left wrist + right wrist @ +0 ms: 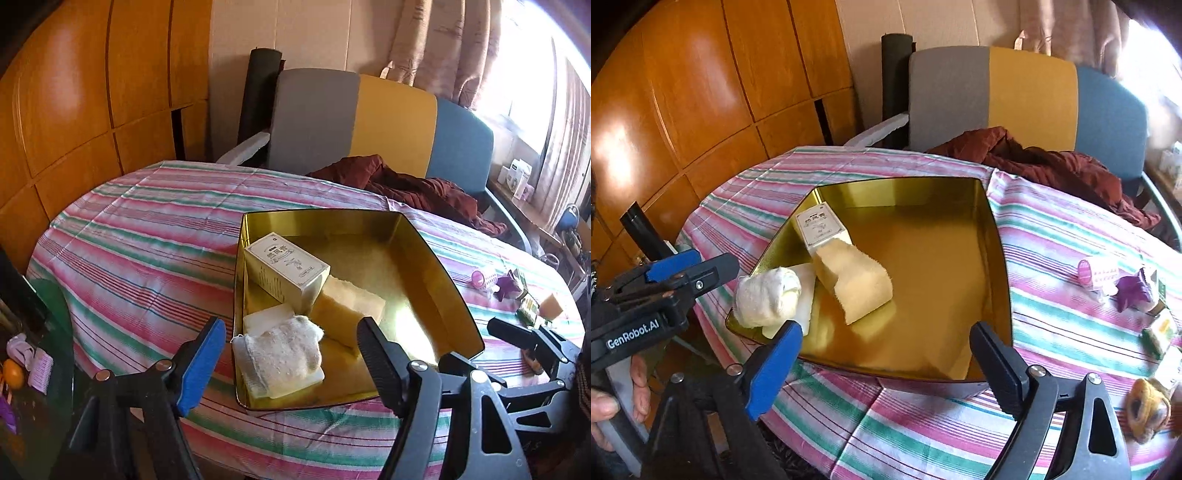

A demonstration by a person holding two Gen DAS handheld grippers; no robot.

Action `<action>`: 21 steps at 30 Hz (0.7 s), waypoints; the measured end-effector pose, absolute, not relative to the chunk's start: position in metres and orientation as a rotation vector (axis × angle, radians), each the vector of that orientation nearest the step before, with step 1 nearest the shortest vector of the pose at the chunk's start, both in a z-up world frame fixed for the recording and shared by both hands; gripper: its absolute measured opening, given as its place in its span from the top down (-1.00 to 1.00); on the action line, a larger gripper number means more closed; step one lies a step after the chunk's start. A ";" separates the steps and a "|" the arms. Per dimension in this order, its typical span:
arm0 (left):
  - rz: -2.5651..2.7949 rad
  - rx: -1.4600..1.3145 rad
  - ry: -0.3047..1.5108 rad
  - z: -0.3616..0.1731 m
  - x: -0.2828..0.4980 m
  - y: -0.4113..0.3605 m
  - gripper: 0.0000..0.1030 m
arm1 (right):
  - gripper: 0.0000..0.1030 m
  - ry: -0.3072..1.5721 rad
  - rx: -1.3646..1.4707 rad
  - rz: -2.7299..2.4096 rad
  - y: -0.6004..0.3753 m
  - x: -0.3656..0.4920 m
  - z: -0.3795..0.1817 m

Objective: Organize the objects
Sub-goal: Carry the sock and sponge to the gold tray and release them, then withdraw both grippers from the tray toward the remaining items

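Note:
A gold tin (321,223) (923,258) sits on the striped tablecloth. Along its left side lie a cream printed box (286,269) (820,225), a pale yellow sponge block (351,306) (857,284) and a rolled white cloth (282,350) (766,295) on a flat white pad (266,317). My left gripper (291,354) is open above the tin's near left corner; the white cloth shows between its fingers, untouched. My right gripper (886,354) is open and empty over the tin's near rim. Loose small items lie right of the tin: a pink-capped roll (1097,273), a purple piece (1134,295), a small box (1160,332).
A chair (1030,96) with a grey, yellow and blue back stands behind the table, with a dark red garment (1052,166) draped on the table's far edge. Wooden panels (74,110) close the left side. A person's hand (613,398) holds the left gripper's handle. A furry yellow item (1148,410) lies near right.

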State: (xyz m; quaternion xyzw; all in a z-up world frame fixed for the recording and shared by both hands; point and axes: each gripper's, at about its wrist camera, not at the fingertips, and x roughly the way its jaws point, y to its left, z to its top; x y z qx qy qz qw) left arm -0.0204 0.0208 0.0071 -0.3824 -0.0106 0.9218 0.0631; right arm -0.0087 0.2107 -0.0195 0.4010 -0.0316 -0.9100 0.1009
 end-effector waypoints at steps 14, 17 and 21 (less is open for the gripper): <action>2.734 -1.165 0.012 0.006 -0.016 0.035 -0.35 | -0.92 -0.188 1.166 -2.777 0.237 -0.001 -0.018; 2.728 -1.170 0.018 0.005 -0.017 0.037 -0.35 | -0.92 -0.209 1.180 -2.794 0.247 0.001 -0.021; 2.696 -1.157 0.023 0.008 -0.017 0.043 -0.35 | -0.93 -0.252 1.214 -2.822 0.267 0.004 -0.026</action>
